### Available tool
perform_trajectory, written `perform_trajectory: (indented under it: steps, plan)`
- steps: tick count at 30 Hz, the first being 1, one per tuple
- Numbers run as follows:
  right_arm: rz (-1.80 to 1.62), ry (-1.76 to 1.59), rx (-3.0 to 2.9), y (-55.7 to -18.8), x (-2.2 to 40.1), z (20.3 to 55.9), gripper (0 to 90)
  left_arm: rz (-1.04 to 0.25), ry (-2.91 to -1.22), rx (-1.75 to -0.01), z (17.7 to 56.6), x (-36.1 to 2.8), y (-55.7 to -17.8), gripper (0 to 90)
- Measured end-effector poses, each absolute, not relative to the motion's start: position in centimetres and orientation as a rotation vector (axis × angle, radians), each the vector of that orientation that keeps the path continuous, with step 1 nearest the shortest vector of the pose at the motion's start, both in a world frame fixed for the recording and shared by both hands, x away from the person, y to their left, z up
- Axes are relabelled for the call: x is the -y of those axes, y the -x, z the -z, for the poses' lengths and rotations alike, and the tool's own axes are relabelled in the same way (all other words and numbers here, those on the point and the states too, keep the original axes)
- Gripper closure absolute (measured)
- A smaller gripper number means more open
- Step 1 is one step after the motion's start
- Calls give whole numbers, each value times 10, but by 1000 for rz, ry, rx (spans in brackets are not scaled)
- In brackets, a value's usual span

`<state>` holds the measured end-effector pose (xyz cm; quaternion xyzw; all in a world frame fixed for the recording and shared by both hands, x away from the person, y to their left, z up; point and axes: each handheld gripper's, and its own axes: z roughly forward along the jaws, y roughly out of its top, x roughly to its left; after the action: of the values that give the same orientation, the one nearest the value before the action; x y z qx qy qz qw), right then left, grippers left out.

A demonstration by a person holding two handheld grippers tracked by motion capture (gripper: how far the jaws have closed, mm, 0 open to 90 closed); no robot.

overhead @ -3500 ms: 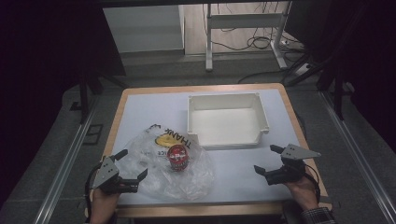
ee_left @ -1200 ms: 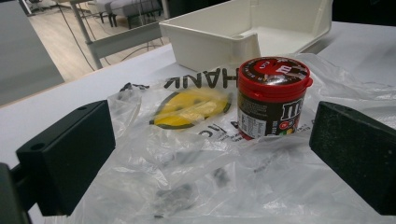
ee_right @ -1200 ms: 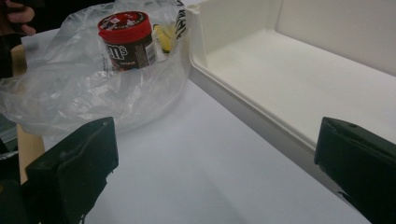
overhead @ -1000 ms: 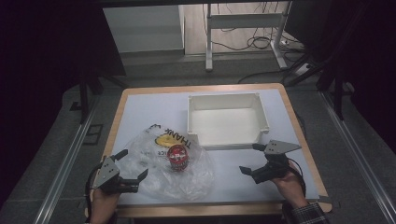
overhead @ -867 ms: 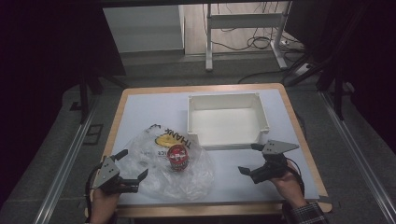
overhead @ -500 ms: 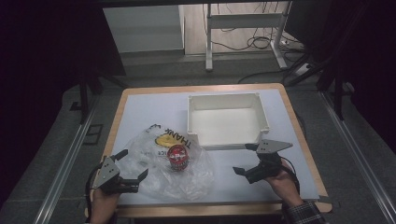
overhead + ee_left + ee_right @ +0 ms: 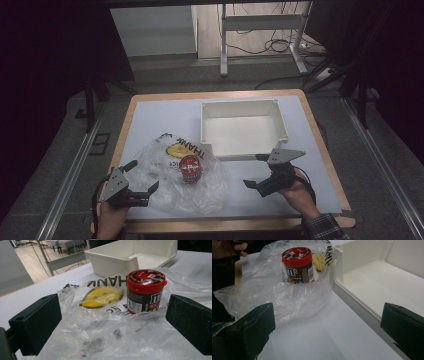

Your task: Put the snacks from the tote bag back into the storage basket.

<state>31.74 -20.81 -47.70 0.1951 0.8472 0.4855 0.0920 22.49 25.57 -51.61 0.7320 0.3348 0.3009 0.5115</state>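
Note:
A brown candy jar with a red lid (image 7: pixel 190 169) (image 7: pixel 144 291) (image 7: pixel 298 265) stands upright on a crumpled clear plastic bag (image 7: pixel 180 180) (image 7: pixel 100 322) (image 7: pixel 274 292) printed with black letters and a yellow face. My left gripper (image 7: pixel 141 177) (image 7: pixel 113 325) rests open at the bag's near left edge, the bag lying between its jaws. Open too, my right gripper (image 7: pixel 256 171) (image 7: pixel 327 322) hovers just right of the bag, in front of the white tray (image 7: pixel 207 131) (image 7: pixel 112 262) (image 7: pixel 362 277), with nothing between its jaws.
The white tray is empty and sits at the back right of the white table top (image 7: pixel 155 120). Wooden edging frames the table. Beyond it are a dark floor, desk legs and cables.
My right gripper has moved left and slightly toward the bag, from near the table's right edge. The left gripper, bag and jar have stayed put.

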Motion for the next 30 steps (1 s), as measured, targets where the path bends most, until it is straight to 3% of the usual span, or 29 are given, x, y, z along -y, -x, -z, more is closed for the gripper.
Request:
perform_trajectory:
  steps: [30]
  plan:
    - [-1352,-541,-2580,-322,179,482,8,-724,-1764,-804,516,-256,-225,1]
